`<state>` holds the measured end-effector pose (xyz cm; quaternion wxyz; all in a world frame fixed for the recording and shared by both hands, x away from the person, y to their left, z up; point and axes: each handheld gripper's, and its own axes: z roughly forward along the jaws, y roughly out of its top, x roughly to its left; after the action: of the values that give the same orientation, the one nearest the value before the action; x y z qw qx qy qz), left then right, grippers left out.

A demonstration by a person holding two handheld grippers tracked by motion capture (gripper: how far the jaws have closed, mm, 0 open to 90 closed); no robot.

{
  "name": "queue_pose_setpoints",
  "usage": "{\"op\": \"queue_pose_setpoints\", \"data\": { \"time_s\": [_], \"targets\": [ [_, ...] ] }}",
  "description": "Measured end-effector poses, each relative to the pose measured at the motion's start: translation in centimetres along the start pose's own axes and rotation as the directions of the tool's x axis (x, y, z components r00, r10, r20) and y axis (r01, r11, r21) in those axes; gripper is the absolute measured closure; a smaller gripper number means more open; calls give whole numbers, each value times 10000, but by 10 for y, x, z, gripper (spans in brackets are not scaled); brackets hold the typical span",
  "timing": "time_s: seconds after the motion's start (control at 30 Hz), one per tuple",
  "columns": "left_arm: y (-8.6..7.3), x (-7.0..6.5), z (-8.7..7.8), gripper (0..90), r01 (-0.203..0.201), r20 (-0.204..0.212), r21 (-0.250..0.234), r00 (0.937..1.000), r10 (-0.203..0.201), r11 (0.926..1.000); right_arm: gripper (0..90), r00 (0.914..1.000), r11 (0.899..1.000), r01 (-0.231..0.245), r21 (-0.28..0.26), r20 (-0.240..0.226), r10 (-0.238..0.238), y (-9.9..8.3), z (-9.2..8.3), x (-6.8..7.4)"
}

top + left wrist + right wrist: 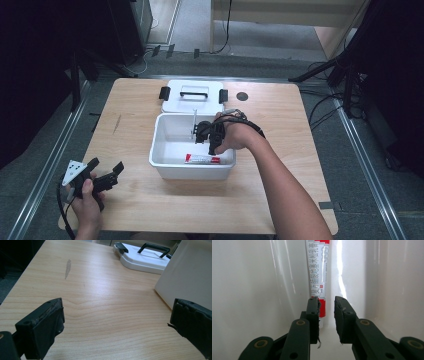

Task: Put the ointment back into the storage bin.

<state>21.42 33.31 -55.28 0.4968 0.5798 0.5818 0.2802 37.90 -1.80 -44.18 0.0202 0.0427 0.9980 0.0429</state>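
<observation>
While your left gripper (106,172) rests wide open on the table (280,150), your right gripper (327,305) hangs narrowly open, empty, over the tube (318,277) inside the white box (165,165).

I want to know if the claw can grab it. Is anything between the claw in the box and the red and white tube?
Nothing visible is in the way. The right gripper is down inside the white box, jaws a little apart, and the tube lies on the box floor just ahead of its tips.
</observation>
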Motion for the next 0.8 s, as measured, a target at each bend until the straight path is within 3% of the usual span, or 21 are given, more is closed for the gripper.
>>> {"op": "queue_pose_setpoints", "data": {
  "time_s": [0.27, 0.3, 0.47, 0.63, 0.8],
  "targets": [
    [0, -1, 0, 0, 25, -18, -27, 10000, -25, 10000, 793, 9990, 9973, -447, -577, -3, 448, -6, -23, 0],
    [0, -1, 0, 0, -4, -24, -22, 10000, 4, 10000, 797, 9976, 9946, -686, -782, -40, 685, -9, -31, -1],
    [0, -1, 0, 0, 8, -11, -24, 10000, -8, 10000, 797, 9952, 9882, -978, -1175, -27, 981, -19, -47, -3],
    [0, -1, 0, 0, -17, -39, -22, 10000, 17, 10000, 768, 9850, 9707, -1719, -1678, -138, 1721, -39, -68, -3],
    [0, -1, 0, 0, -37, -42, -7, 10000, 37, 10000, 741, 9770, 9603, -2120, -1814, -159, 2127, -54, -80, -2]
  ]
}}
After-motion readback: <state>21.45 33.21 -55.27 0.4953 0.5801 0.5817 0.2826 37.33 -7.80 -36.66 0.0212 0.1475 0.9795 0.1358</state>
